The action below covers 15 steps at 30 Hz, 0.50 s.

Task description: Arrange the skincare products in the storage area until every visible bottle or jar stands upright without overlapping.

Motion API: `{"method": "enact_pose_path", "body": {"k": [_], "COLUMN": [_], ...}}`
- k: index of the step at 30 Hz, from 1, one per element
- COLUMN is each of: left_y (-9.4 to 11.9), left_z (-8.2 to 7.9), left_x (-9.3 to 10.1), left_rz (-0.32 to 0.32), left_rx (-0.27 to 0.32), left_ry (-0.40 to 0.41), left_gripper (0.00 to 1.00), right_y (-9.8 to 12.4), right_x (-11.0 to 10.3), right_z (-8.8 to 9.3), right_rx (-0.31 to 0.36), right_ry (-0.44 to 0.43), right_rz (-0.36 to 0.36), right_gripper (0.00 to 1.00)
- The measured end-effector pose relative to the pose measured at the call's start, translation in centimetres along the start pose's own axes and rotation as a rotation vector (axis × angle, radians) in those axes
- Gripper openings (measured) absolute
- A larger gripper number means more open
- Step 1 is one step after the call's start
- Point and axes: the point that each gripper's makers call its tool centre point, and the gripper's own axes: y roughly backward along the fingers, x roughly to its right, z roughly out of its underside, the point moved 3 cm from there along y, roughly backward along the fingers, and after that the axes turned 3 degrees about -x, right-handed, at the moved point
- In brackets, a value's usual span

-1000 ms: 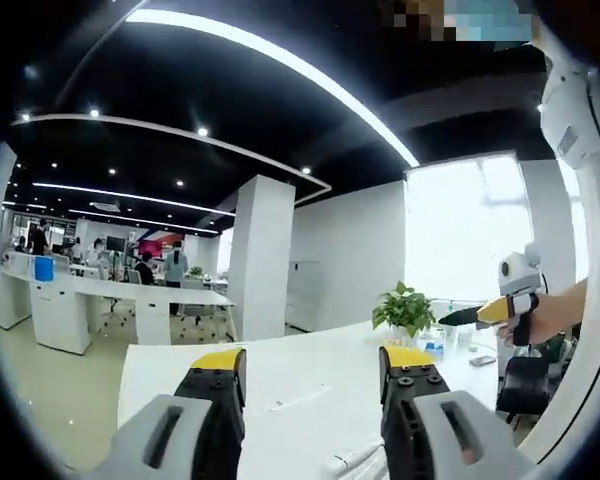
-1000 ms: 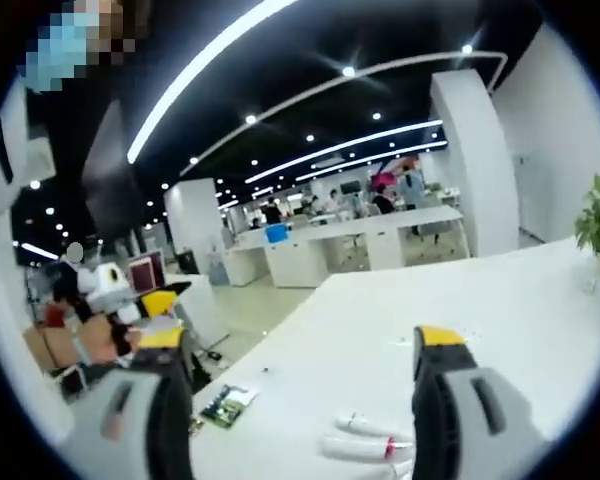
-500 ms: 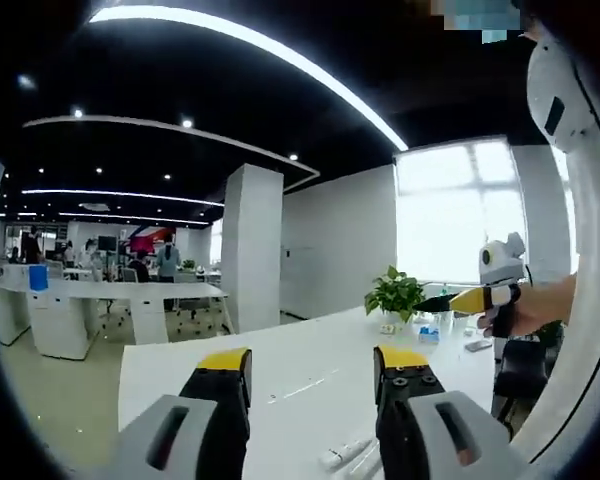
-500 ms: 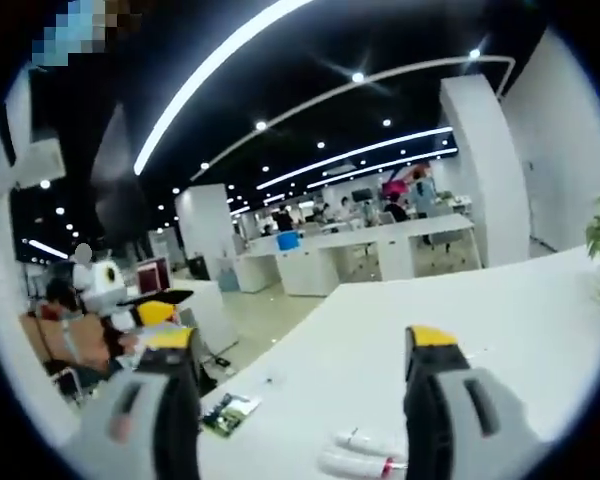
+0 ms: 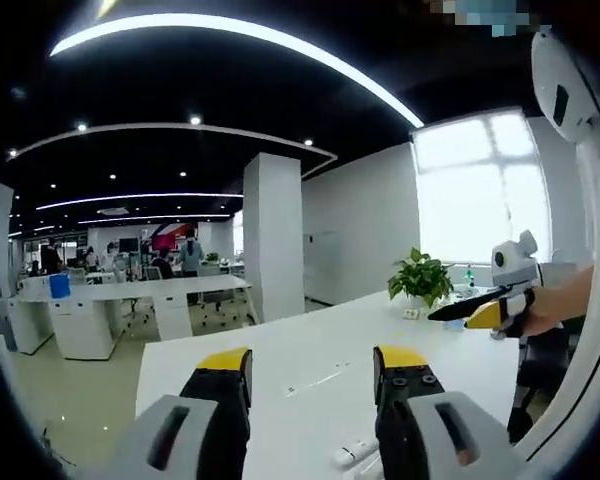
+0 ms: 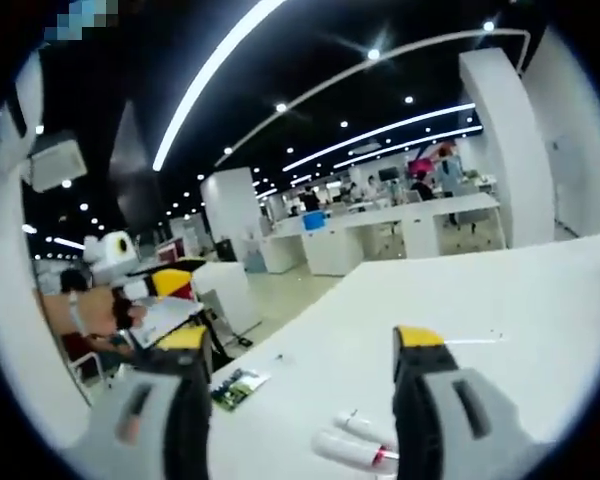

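Shift since earlier: both views tip slightly; tubes sit lower between the jaws.
Tubes: white tubes (image 6: 355, 447) lie flat on the table (image 6: 500, 300), long axes crosswise.
Nearer: right gripper (image 6: 300, 345), jaws apart, empty.
Left gripper (image 5: 310, 362): jaws apart, a tube (image 5: 352, 452) below.

Left gripper (image 5: 310, 365) and right gripper (image 6: 305, 345) held up level (jaws parted, holding nothing).

Open office: black ceiling (image 5: 180, 90) with light strips, white column (image 5: 272, 235), bright window (image 5: 475, 205).
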Motion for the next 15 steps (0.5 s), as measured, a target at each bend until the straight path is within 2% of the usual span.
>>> {"method": "enact_pose_path", "body": {"k": [4,6,8,9,10,12,15], "left_y": [0.1,0.6,1.2,1.4,1.7,2.2,2.5], "left_z": [-0.5,-0.4,-0.2,0.0,0.3,1.1,1.8], "left_x": [-0.1,-0.4,-0.6,-0.6,-0.6,-0.9,-1.6], "left_rz": [0.06,0.071,0.083,0.097,0.113,0.131,0.126], "left_rx": [0.024,0.035,0.042,0.05,0.051,0.046,0.029], "left_ry": [-0.018,-0.04,-0.025,-0.006,0.005,-0.003,0.006], "left_gripper": [0.49,0.49,0.49,0.49,0.49,0.49,0.49], "right_y": [0.2,-0.1,-0.7,-0.7,-0.6,-0.7,-0.9], "right_x": [-0.9,-1.4,-2.3,-2.5,-3.2,-3.8,-4.2], "right_z": [-0.7,-0.2,0.6,0.5,-0.1,-0.3,-0.1], "right_rx": [0.04,0.036,-0.015,-0.012,0.029,0.06,0.033], "right_ry": [-0.022,-0.014,-0.019,-0.021,-0.025,-0.018,-0.011], "right_rz": [0.034,0.041,0.038,0.042,0.052,0.059,0.079], "right_gripper": [0.72,0.72,0.7,0.69,0.69,0.69,0.69]}}
